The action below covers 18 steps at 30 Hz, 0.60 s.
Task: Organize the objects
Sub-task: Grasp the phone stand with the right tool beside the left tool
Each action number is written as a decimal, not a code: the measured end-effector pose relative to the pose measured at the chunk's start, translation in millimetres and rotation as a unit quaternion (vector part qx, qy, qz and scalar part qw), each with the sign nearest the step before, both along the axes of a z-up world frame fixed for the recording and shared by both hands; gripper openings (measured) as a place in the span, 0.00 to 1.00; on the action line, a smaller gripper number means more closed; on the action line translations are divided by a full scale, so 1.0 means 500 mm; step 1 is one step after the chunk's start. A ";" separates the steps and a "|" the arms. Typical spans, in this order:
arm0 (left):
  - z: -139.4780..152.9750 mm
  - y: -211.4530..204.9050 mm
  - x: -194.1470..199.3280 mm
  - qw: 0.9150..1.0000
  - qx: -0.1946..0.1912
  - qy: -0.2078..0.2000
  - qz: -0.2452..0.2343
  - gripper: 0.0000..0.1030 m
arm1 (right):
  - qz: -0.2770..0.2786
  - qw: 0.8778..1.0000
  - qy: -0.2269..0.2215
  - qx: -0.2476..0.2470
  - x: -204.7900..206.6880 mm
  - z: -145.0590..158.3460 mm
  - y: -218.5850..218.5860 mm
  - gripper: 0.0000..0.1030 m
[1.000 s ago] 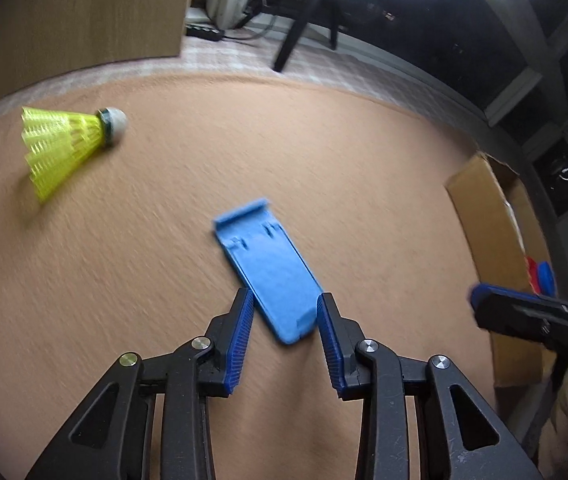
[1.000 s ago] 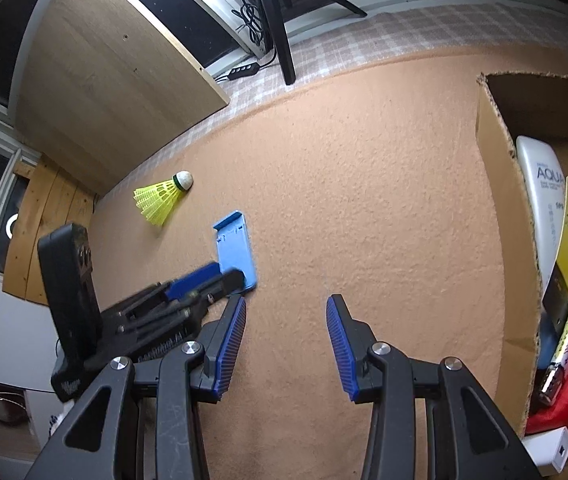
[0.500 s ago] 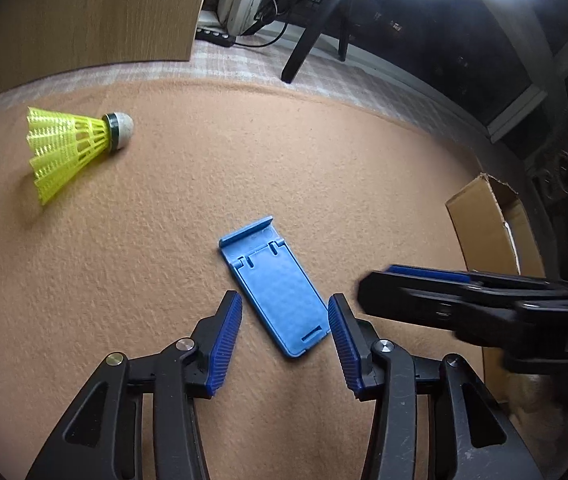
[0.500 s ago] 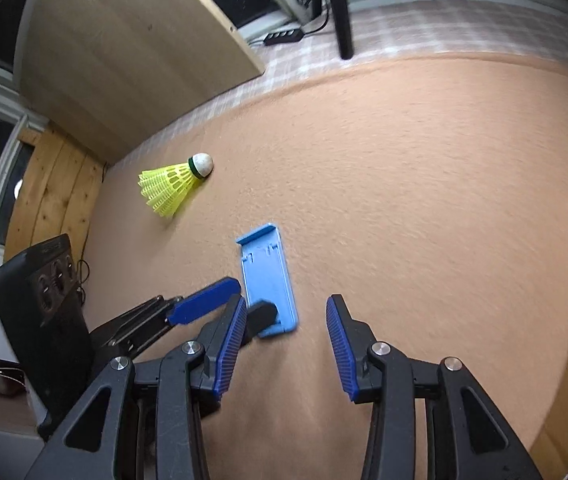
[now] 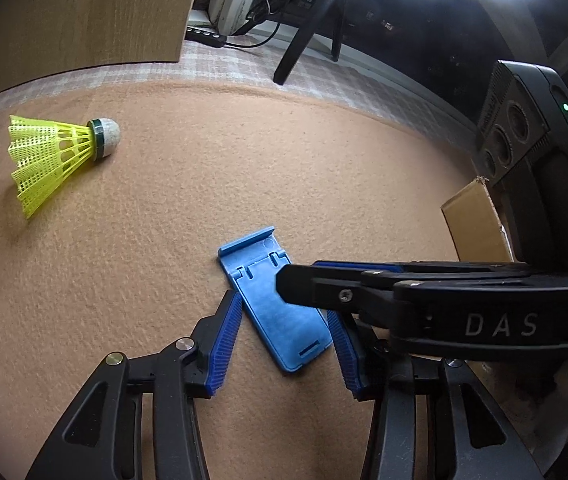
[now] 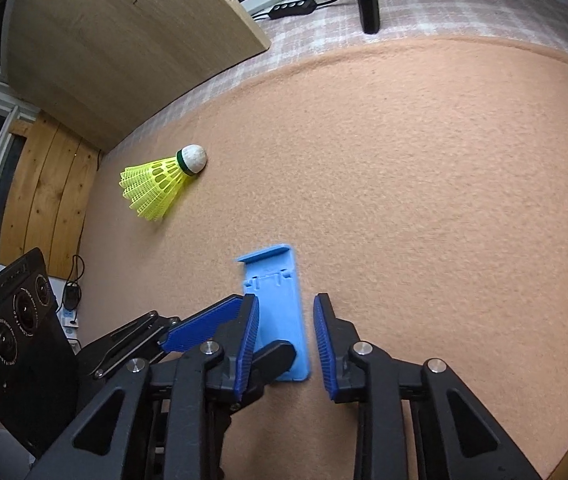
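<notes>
A flat blue plastic phone stand (image 5: 273, 312) lies on the tan felt mat (image 5: 243, 160). My left gripper (image 5: 284, 340) is open with its jaws on either side of the stand's near end. My right gripper (image 6: 286, 340) is open too and straddles the same stand (image 6: 279, 312) from the other side. In the left wrist view the right gripper's fingers (image 5: 324, 284) reach across over the stand from the right. A yellow shuttlecock (image 5: 57, 156) with a white cork lies on the mat to the far left; it also shows in the right wrist view (image 6: 161, 184).
A cardboard box (image 5: 476, 224) stands at the mat's right edge. A wooden panel (image 5: 75, 12) leans at the back left. A tripod leg (image 5: 304, 36) and a power strip (image 5: 205, 36) sit on the checked cloth behind the mat.
The right gripper has swung left from the box side and come down over the blue stand, crossing the left gripper. The left gripper has stayed open around the stand.
</notes>
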<state>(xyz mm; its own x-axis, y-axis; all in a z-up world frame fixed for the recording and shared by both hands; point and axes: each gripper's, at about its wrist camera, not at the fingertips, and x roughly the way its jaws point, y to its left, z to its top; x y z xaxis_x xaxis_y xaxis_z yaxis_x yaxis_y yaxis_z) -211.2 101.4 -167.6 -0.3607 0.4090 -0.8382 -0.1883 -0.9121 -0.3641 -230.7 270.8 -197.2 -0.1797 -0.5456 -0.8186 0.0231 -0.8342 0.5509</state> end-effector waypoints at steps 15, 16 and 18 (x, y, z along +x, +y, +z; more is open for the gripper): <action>0.061 0.070 0.028 0.999 0.002 0.027 -0.030 0.46 | -0.052 0.998 0.031 -0.007 0.058 0.062 0.085 0.22; 0.074 0.084 0.030 0.999 0.003 0.034 -0.037 0.46 | -0.056 0.998 0.036 -0.006 0.062 0.071 0.095 0.22; 0.093 0.108 0.033 0.998 0.003 0.044 -0.047 0.46 | -0.068 0.997 0.045 -0.005 0.072 0.090 0.120 0.22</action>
